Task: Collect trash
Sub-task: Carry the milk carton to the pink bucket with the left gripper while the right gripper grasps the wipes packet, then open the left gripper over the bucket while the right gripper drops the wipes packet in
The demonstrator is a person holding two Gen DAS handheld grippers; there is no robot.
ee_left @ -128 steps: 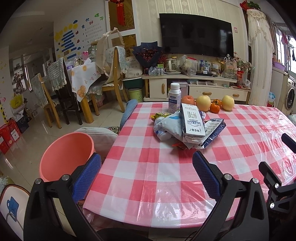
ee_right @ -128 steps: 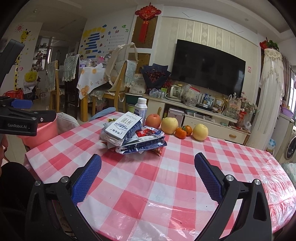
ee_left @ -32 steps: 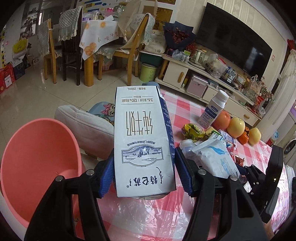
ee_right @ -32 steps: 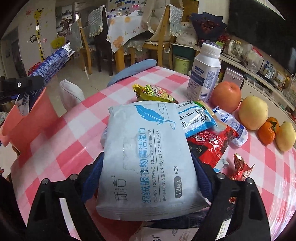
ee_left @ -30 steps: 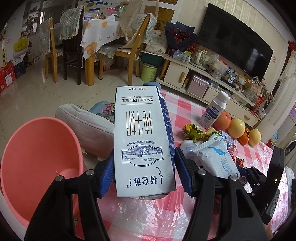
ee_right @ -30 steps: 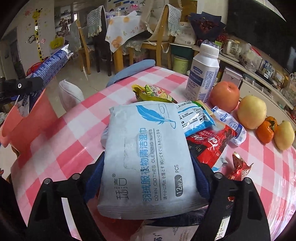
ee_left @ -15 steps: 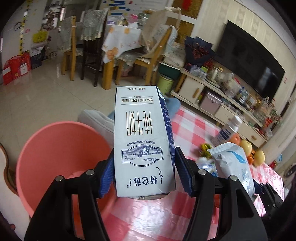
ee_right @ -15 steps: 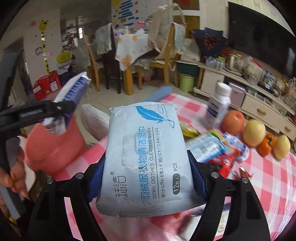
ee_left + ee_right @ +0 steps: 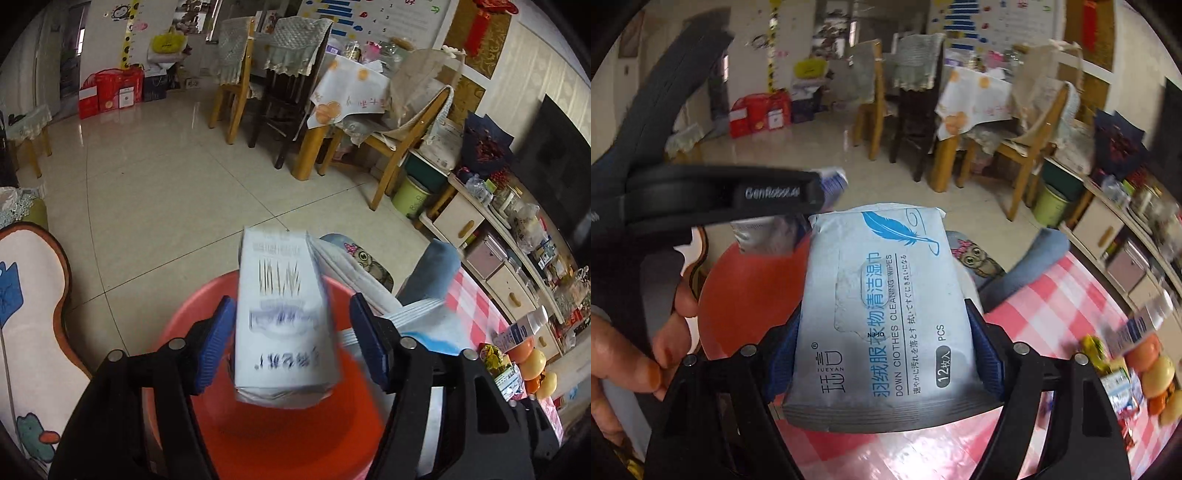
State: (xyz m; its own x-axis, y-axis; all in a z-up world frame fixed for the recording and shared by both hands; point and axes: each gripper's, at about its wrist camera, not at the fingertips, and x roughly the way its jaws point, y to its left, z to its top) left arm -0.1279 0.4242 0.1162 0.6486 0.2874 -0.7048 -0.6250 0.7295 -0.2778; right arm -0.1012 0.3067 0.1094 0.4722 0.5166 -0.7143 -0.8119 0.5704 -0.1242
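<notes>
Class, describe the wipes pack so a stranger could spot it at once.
Find the pink checked table and the orange bin at its edge. The wipes pack sits between the right gripper pads: pale, flat, with a blue feather.

milk carton print too motion-blurred for me to read; it hides much of the pink bin.

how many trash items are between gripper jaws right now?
2. The milk carton sits between the opening jaws of the left gripper, pads clear of it, above the red bin. The wipes pack is clamped in the right gripper.
</notes>
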